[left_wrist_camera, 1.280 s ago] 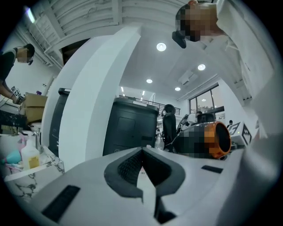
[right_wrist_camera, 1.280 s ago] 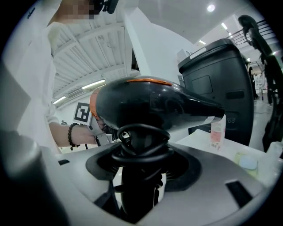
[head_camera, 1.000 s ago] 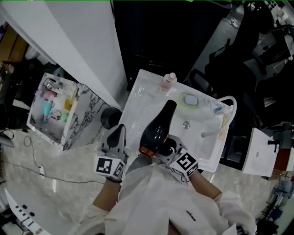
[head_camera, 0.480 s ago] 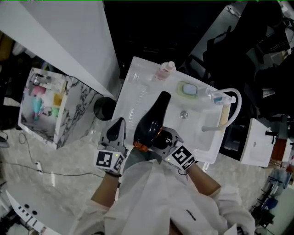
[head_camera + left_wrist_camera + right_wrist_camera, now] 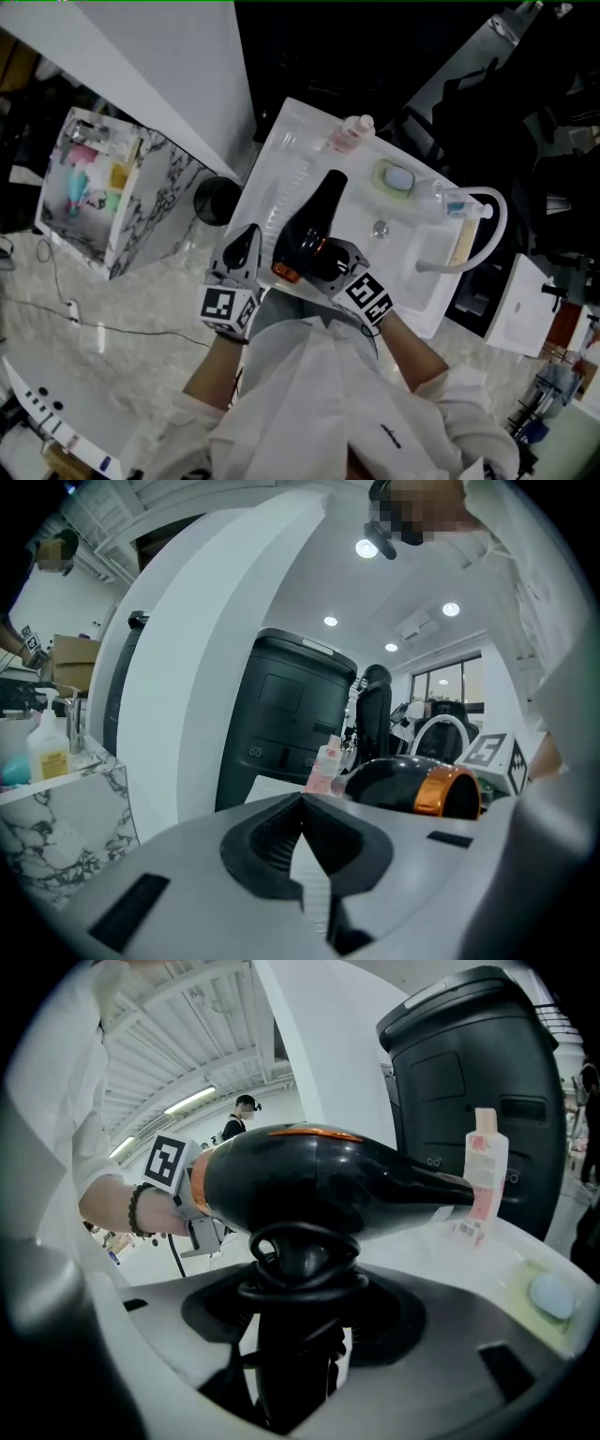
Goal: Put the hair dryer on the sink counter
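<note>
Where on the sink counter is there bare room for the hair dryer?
Bare: the flat strip of the sink counter between its left edge and the basin, beside the hair dryer. Crowded: the far side, with pink bottle, soap dish and the faucet.

Black hair dryer [image 5: 314, 228] with orange band, white sink counter [image 5: 269, 183].

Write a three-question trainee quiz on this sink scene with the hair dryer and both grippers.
1. True or false: the left gripper holds the black hair dryer with an orange ring.
2. What stands at the far edge of the white sink counter? A. a pale pink bottle B. a red mug C. a green plant
3. Fill in: the right gripper has its jaws closed on the dryer's ____.
Key: 1 false; 2 A; 3 handle.
</note>
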`<state>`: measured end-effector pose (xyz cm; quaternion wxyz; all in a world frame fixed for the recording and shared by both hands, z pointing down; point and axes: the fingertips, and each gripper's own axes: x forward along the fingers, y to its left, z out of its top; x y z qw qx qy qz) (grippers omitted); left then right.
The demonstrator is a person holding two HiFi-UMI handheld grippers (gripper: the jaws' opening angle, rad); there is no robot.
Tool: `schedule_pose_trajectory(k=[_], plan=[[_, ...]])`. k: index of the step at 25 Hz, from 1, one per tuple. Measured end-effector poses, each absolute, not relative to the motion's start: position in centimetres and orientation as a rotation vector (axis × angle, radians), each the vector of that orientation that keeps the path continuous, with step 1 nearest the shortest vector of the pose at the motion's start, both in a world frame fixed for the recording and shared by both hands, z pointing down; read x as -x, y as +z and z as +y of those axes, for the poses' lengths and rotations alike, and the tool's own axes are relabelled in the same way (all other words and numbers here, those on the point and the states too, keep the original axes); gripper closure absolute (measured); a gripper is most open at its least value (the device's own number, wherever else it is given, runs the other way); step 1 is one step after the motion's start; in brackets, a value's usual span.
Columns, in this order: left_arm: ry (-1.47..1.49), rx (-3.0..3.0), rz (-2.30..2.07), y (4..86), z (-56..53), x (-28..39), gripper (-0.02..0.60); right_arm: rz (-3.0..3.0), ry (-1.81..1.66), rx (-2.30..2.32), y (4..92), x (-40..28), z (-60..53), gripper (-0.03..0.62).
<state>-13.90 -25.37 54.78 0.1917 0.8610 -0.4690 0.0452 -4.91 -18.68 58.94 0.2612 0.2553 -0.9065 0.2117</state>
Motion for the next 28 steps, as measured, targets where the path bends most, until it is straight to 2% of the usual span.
schedule_pose_trajectory(k=[10,28], plan=[[0.288,-2.430,-1.310,58.7,-27.4,12.2,0.558,-2.351,0.600,-0.606,64.8,3.7,-19.6,0.306],[0.289,-2.407,-1.277,61.2,-28.1,12.7,0.558,-2.228,0.597,-0.482,71.1,5.8,-21.4,0.304]])
